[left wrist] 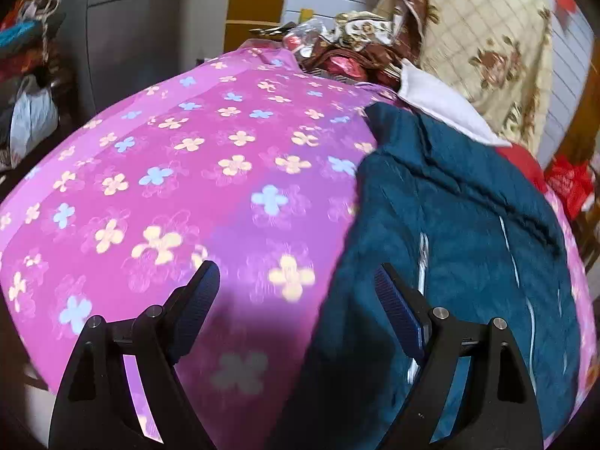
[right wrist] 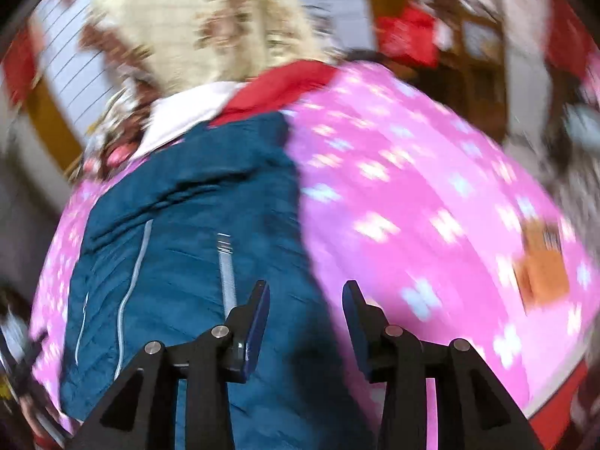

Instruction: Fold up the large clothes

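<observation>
Now the left claw was held wide apart, with nothing pinched. The right claw was spread too. A blue jacket was laid between them on the pink flowered bed.

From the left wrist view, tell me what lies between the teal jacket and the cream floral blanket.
A white cloth lies between the teal jacket and the cream floral blanket, with a red cloth beside it. The left wrist view shows this.

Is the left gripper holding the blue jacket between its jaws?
No, the left gripper is open over the pink sheet, with the blue jacket ungripped.
</observation>
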